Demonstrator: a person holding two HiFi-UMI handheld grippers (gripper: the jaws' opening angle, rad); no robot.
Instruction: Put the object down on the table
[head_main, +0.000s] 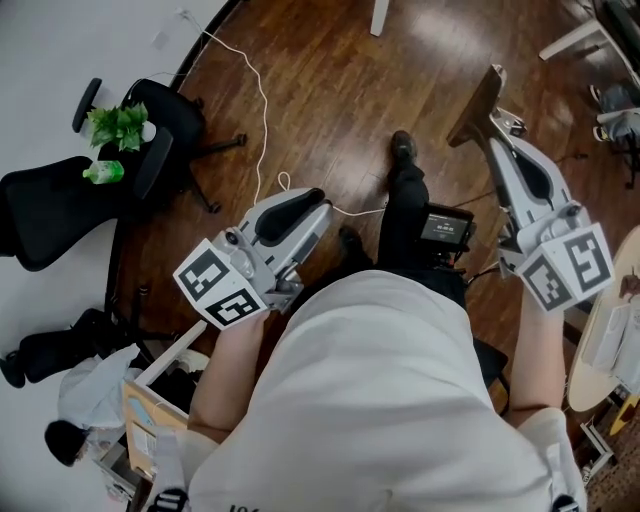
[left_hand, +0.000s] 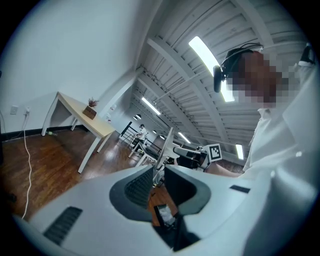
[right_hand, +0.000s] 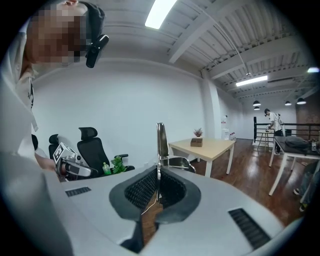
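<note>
My right gripper (head_main: 497, 138) is shut on a thin brown board with a metal clip, likely a clipboard (head_main: 478, 100), and holds it in the air above the wooden floor. In the right gripper view the clipboard (right_hand: 160, 142) stands edge-on and upright between the pads of the right gripper (right_hand: 158, 173). My left gripper (head_main: 318, 212) hovers at the left with its jaws slightly apart and nothing between them. The left gripper view shows floor through the gap of the left gripper (left_hand: 158, 172), with the clipboard (left_hand: 165, 147) beyond it. A light wooden table (right_hand: 205, 146) stands ahead on the right.
A black office chair (head_main: 60, 205) with a green plant (head_main: 118, 122) and a green bottle (head_main: 103, 172) stands at the left. A white cable (head_main: 262, 110) runs across the floor. A pale table edge (head_main: 598, 372) lies at the right. A black device (head_main: 445, 228) hangs at the person's waist.
</note>
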